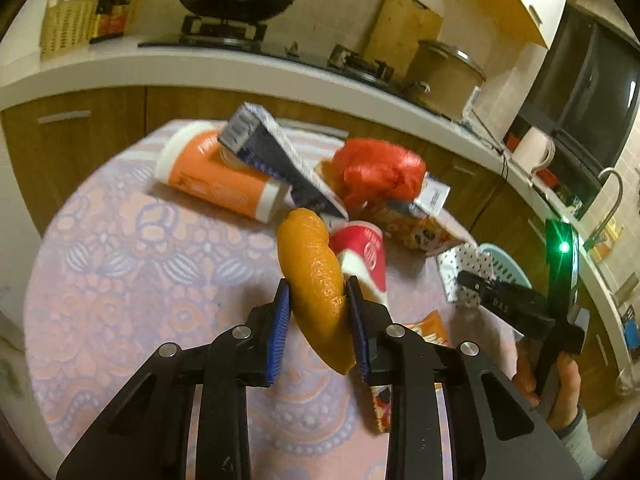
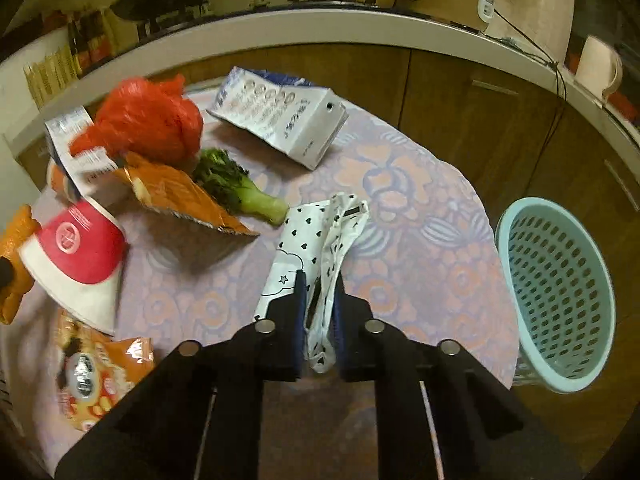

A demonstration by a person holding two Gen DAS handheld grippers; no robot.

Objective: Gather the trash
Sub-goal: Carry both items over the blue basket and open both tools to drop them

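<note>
While left tongs (image 1: 316,300) pinch orange peel (image 1: 316,276), right tongs (image 2: 320,296) pinch heart-print wrapper (image 2: 320,240).

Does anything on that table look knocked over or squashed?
Yes. The orange cup lies on its side with a torn carton leaning on it. The red paper cup is flattened, and the white carton behind the greens is crumpled.

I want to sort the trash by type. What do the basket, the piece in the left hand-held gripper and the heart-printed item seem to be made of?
Basket: moulded plastic, matt pale blue, with regular punched holes.
Piece in the left hand-held gripper: likely orange peel, with pitted, glossy skin.
Heart-printed item in the right hand-held gripper: thin plastic film or coated paper; it creases softly, so I cannot say which.
</note>
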